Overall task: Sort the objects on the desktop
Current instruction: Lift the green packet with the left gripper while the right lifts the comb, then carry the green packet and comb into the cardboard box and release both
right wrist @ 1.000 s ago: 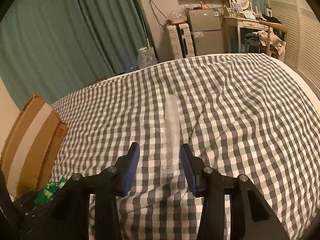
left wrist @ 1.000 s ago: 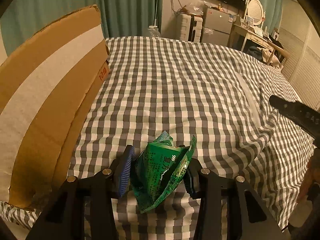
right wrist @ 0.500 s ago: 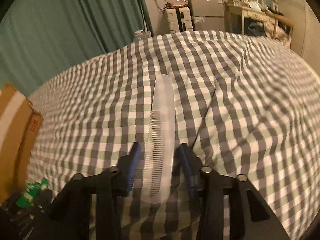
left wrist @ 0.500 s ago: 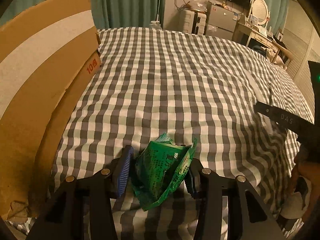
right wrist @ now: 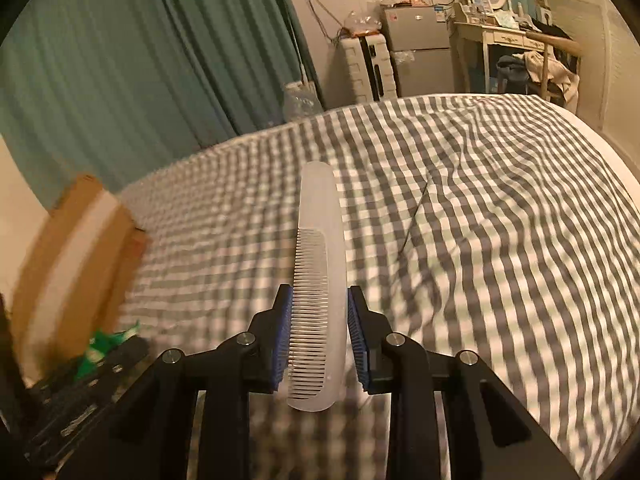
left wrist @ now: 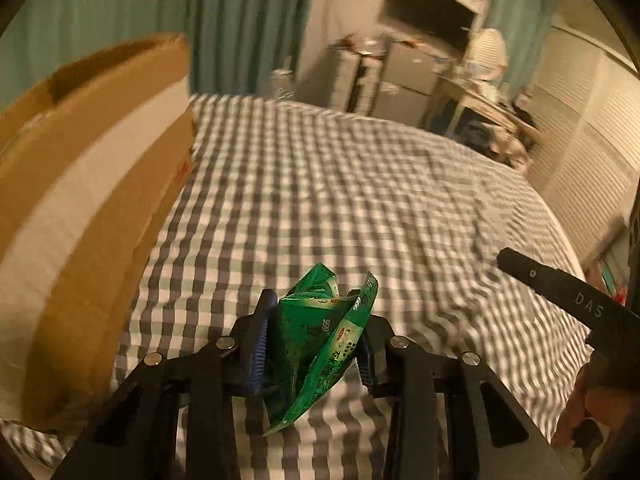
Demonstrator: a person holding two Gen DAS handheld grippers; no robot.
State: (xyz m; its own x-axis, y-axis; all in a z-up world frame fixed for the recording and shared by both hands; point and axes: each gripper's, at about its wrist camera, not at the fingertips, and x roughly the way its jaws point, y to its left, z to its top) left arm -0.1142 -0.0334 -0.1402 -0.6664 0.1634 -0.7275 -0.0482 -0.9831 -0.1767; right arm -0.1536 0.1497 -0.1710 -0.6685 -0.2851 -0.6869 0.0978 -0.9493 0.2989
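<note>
The left gripper (left wrist: 312,340) pinches a crumpled green packet (left wrist: 320,336) between its blue pads; its jaws are closing, with both pads pressed against the sides of the packet. The packet stands upright between the pads, its torn upper corners rising above the fingertips and its lower corner hanging below them, clear of the checked bedspread (left wrist: 340,200). A cardboard box (left wrist: 80,220) with a pale band of tape along its side stands at the left edge of the bed, just beside the left gripper.

The right gripper (right wrist: 318,328) pinches a translucent white comb (right wrist: 320,272). The pads bear on the comb's two long edges: the toothed edge faces the left pad and the smooth spine faces the right pad. The plain handle end extends forward beyond the fingertips, and the rounded near end projects back between the fingers. The comb is raised above the bedspread, over the near middle of the bed.

In the right wrist view the left gripper and its green packet appear at the lower left, near the box. In the left wrist view a black finger of the right gripper enters from the right edge, with part of a hand (left wrist: 580,408) beneath it.

Beyond the far edge of the bed hang green curtains (right wrist: 140,60); a small grey fridge (right wrist: 420,40) stands by the wall
</note>
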